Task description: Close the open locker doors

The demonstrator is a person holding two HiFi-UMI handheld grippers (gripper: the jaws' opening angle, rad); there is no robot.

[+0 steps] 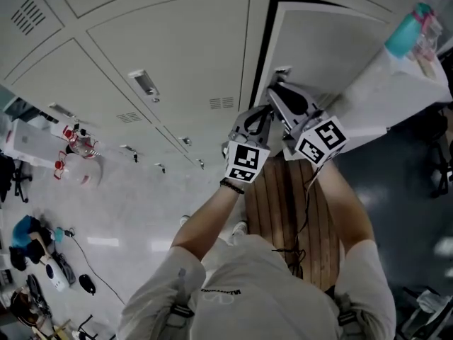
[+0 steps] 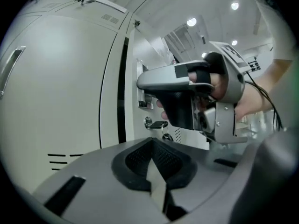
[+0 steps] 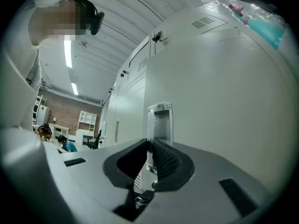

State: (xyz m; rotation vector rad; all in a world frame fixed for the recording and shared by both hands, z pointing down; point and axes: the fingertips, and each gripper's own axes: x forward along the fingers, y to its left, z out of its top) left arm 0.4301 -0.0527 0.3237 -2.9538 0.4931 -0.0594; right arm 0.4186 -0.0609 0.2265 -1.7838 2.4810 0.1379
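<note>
A wall of pale grey metal lockers [image 1: 163, 55] fills the top of the head view, most of its doors shut flush. One tall grey locker door [image 1: 325, 48] at the upper right stands ajar, with a dark gap along the edge that carries its handle. A person in a light short-sleeved shirt [image 1: 262, 289] stands over a pale glossy floor [image 1: 120, 218], both arms stretched toward that door. A slatted brown wooden bench [image 1: 283, 204] runs beneath the arms, up toward the foot of the lockers.

The right gripper [image 1: 277, 91] points at the door's free edge. Its jaws stand a narrow slit apart and pinch nothing that shows. The left gripper [image 1: 263, 115] is just beside it, on the side of the closed doors, its jaws pressed together and empty.

A teal plastic bottle [image 1: 405, 34] lies on top of the lockers, above the open door. The right gripper view has the door's recessed silver metal handle [image 3: 160, 120] straight ahead of the jaws. Below the handle, the left gripper view shows a small dark-headed key [image 2: 156, 123] in the door's lock.
</note>
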